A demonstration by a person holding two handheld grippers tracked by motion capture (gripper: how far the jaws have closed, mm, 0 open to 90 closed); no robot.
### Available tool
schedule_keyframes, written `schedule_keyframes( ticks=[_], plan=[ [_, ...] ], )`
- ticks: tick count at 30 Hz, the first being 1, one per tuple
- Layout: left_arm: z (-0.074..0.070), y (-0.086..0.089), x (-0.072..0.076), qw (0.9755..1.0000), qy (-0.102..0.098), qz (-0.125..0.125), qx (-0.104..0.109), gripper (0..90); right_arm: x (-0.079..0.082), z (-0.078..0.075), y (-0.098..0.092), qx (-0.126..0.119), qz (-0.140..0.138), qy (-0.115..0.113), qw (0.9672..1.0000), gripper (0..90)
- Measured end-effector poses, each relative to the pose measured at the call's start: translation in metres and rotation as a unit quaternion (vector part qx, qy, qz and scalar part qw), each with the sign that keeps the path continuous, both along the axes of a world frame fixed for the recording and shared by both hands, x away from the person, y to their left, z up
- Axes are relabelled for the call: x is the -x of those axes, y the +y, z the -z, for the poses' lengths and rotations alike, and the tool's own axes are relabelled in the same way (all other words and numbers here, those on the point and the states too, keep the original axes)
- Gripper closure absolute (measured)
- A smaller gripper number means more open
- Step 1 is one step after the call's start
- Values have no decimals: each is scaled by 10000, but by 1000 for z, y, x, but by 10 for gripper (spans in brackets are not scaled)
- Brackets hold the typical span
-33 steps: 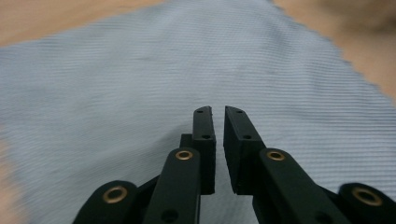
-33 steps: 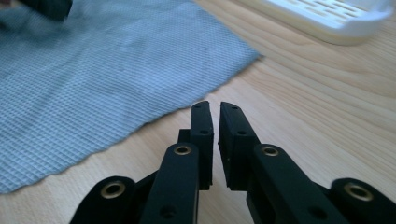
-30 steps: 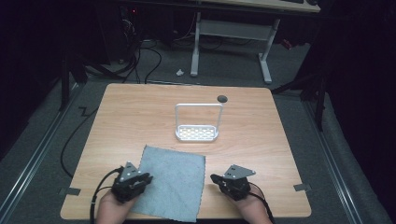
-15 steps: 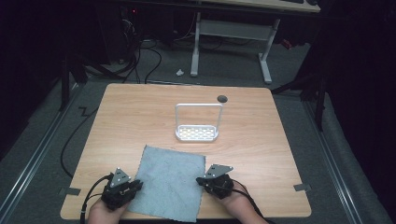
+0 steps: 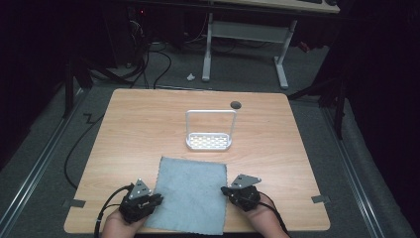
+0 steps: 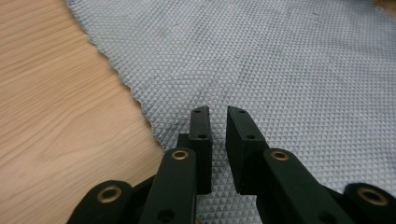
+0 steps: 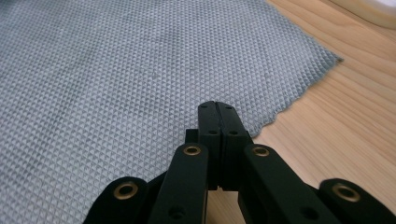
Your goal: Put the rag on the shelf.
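**Cloth flat at near edge of bench**

The wooden bench point(image 5: 148, 129) stands on grey carpet in a dark room. A white rack point(image 5: 209, 141) at centre holds nothing. The grey cloth point(image 5: 190, 193) lies flat, long axis running near to far. Left tongs point(image 6: 218, 119) have just been closing to a narrow gap over its edge; right tongs point(image 7: 217, 112) are fully closed.

The cloth point(image 5: 190, 193) is grey-blue and shaped like a rectangle. It lies flat and spread out on the tabletop point(image 5: 148, 124), at the near edge, close to the person. Its near side reaches almost to the tabletop's rim. It is turned a little, so its sides do not line up with the tabletop. Up close, the cloth point(image 6: 261, 60) has a bumpy pattern of tiny diamonds and a wavy, zigzag edge point(image 7: 280, 112). It looks smooth, with no folds.
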State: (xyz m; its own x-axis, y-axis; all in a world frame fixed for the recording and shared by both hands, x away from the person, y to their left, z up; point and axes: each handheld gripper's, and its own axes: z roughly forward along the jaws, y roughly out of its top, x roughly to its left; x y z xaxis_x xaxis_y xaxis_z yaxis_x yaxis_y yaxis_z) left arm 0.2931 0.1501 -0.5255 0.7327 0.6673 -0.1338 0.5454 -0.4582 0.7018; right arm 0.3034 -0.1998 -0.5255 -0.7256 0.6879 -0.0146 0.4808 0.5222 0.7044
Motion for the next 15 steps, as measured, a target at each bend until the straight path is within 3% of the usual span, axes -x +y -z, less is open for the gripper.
schedule_keyframes(
  ticks=[7, 15],
  plan=[
    [-1, -22, -3, 9993, 27, 362, 3, 803, 7, 0, -25, -2, 394, -14, 9992, 900],
    [-1, -33, -2, 9985, 62, 551, 29, 804, 10, 0, -40, 3, 628, -57, 9980, 900]
  ],
)
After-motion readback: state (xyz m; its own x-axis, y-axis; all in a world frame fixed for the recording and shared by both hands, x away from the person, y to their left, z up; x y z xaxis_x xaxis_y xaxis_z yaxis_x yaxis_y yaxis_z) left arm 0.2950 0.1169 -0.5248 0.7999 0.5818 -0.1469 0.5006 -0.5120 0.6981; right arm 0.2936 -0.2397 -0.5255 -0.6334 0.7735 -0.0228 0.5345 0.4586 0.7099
